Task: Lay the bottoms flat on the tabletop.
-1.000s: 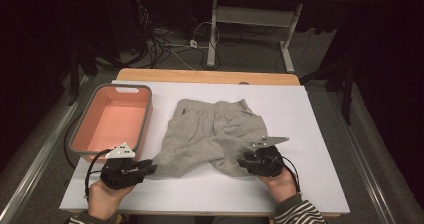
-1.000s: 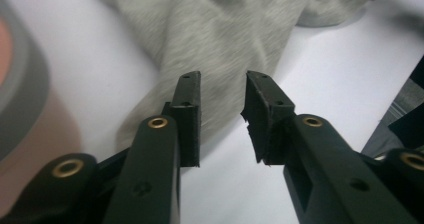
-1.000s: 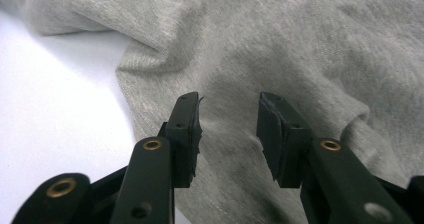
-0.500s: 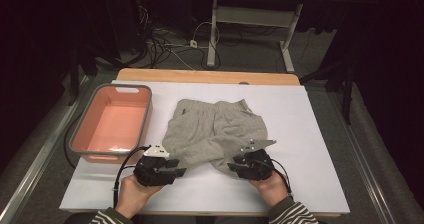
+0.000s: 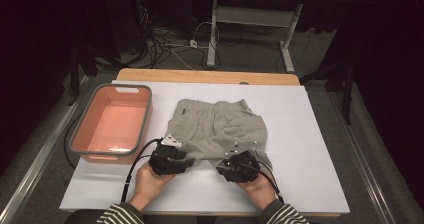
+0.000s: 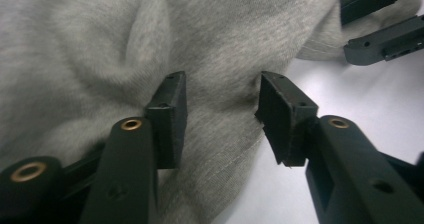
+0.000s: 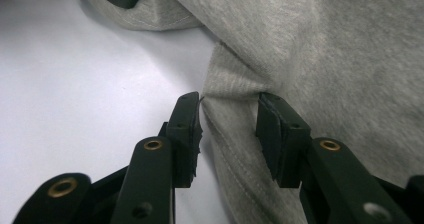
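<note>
Grey shorts lie spread on the white table, waistband at the far side. My left gripper is at the left leg's hem. In the left gripper view my left gripper stands open with the hem between its pads; its jaws have just been closing a little. My right gripper is at the right leg's hem. Seen in its own view, my right gripper is open astride a raised fold, having just opened slightly. Each gripper view also shows the other gripper's jaws farther off.
A pink basin with a grey rim stands empty at the table's left, close to my left hand. A wooden strip runs along the far edge. Cables and a desk frame are on the floor beyond.
My left gripper has moved right from beside the basin onto the shorts' left leg hem. My right gripper has shifted left along the right leg hem.
</note>
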A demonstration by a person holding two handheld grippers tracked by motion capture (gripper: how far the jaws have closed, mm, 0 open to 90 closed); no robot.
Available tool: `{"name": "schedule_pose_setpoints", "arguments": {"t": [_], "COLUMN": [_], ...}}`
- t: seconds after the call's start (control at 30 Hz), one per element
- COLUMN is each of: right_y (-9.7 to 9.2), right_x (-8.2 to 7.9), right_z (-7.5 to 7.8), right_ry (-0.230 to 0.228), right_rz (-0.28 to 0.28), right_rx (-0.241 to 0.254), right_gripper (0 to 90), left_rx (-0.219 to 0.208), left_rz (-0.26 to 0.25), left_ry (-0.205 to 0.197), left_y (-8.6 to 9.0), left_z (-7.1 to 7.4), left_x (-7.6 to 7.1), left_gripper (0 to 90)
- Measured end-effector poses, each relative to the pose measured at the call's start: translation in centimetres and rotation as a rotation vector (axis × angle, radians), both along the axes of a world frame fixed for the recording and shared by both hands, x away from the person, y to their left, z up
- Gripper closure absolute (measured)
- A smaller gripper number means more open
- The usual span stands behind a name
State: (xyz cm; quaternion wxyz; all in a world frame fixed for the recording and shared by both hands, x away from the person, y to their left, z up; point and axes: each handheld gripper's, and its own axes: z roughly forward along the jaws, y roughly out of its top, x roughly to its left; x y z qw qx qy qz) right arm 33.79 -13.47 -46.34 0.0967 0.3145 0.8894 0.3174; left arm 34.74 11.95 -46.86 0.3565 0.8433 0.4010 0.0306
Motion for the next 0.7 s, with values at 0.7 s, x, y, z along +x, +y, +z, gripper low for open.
{"name": "schedule_pose_setpoints", "arguments": {"t": [0.7], "right_y": [-1.1], "right_x": [-1.0], "right_z": [1.4], "right_ry": [-0.05], "right_rz": [0.053], "right_rx": [-0.007], "right_gripper": [85.7], "left_rx": [-0.019], "left_rz": [-0.109], "left_ry": [0.009], "left_y": [-0.3], "left_z": [1.6], "left_x": [-1.0], "left_gripper": [87.2]}}
